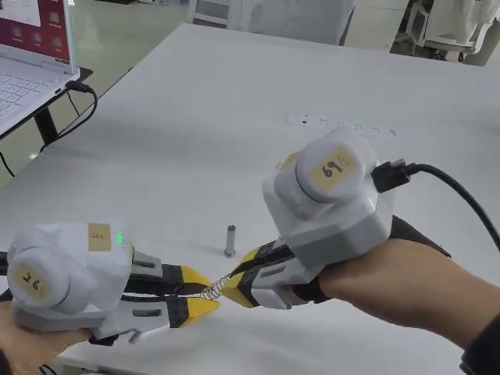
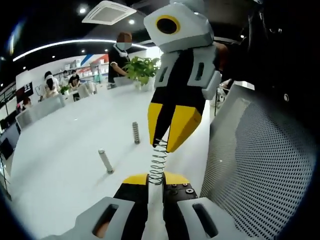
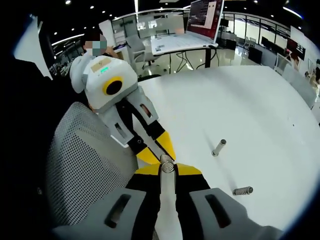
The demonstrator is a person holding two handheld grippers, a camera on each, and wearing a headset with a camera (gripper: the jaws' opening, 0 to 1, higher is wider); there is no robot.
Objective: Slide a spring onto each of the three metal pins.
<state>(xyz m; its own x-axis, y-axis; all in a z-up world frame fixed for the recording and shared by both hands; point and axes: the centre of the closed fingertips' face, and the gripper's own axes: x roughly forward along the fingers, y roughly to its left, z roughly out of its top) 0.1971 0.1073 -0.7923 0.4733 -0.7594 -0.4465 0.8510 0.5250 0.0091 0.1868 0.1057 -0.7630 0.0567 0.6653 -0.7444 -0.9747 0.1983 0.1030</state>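
A small steel spring hangs just above the white table's near edge, stretched between the two grippers' tips. My left gripper is shut on one end and my right gripper on the other. In the left gripper view the spring runs from my left gripper up to the right gripper. A bare metal pin stands upright just beyond them. Past the bare pin stands a coiled piece, seemingly a pin wearing a spring. The right gripper view shows the bare pin and the coiled piece.
A laptop sits on a stand off the table's far left, its cable hanging down. A white power strip lies far back on the table. A grey mesh chair back is close behind the near edge.
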